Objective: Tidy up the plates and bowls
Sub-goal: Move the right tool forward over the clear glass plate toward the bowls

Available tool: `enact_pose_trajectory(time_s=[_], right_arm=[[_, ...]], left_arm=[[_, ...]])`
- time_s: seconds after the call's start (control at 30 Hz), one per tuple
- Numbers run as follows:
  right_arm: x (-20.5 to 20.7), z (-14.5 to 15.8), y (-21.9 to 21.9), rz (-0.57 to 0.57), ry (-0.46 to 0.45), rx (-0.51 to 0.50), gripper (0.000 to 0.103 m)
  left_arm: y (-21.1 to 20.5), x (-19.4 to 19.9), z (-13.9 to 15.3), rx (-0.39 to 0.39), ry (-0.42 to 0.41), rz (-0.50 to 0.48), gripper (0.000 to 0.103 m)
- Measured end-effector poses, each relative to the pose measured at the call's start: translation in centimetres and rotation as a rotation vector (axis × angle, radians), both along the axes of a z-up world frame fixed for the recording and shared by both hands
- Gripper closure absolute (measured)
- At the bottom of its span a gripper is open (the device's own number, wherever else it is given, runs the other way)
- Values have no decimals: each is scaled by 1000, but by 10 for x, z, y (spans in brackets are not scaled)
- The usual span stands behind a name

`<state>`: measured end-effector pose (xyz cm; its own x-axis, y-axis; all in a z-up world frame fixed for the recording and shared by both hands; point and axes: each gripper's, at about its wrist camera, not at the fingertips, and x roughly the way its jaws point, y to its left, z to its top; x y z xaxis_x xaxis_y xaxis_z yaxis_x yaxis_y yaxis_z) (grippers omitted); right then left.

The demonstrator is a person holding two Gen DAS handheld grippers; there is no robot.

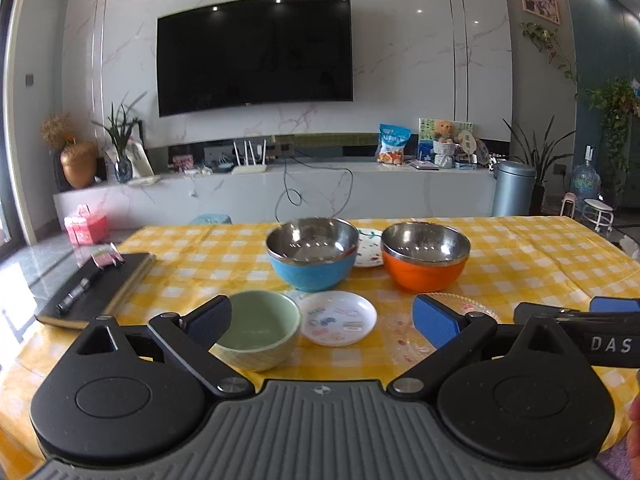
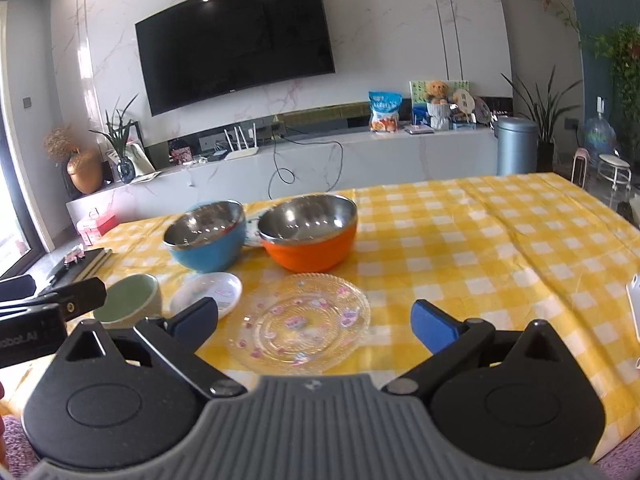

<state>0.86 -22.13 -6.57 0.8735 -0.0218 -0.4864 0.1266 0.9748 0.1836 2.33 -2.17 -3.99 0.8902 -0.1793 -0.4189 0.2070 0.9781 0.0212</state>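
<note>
On the yellow checked table stand a blue steel-lined bowl [image 1: 312, 256] [image 2: 206, 236] and an orange steel-lined bowl [image 1: 425, 256] [image 2: 310, 236], with a small patterned plate [image 1: 370, 254] behind them. Nearer lie a green bowl [image 1: 258, 326] [image 2: 130, 300], a small white plate [image 1: 338, 317] [image 2: 208, 292] and a clear glass plate [image 1: 404, 332] [image 2: 300, 322]. My left gripper [image 1: 324, 320] is open and empty, just short of the green bowl and white plate. My right gripper [image 2: 314, 322] is open and empty, straddling the glass plate from above.
A black notebook [image 1: 96, 288] with a pen and clips lies at the table's left edge. A white object [image 2: 634, 308] lies at the right edge. Beyond the table stands a TV cabinet [image 1: 280, 188] with a router, snacks and plants.
</note>
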Motion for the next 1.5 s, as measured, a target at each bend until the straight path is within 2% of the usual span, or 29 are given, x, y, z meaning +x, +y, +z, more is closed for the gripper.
enact_pose_trajectory(time_s=[0.1,0.23,0.3,0.37,0.4,0.43,0.63,0.77,1.03,1.33,1.5], right_arm=[[6,-10,-6,12,26,9,2],[16,-25,-18,18,70,78,3],[21,-31,-22,9,87,94,3],[28,-36,-25,-1,95,90,8],[32,-39,-26,-6,98,86,11],[35,-41,-28,-10,102,85,19],[59,-51,-36,-12,127,93,45],[77,-59,-41,-3,144,103,60],[103,-73,-52,-12,164,137,74],[111,-83,-59,-23,170,203,87],[112,-84,-62,-30,167,235,90]], left_arm=[[-3,10,-8,-44,60,-1,0],[-7,22,-16,-63,102,11,0],[-7,28,-20,-100,131,6,2],[-5,37,-24,-168,183,-3,18],[-5,42,-27,-186,209,-5,21],[-8,47,-31,-194,232,-5,26],[-26,70,-46,-179,308,-46,58],[-35,86,-57,-186,347,-58,65],[-35,108,-72,-216,414,-40,69],[-36,120,-79,-249,432,-33,69],[-40,121,-79,-255,439,-60,79]])
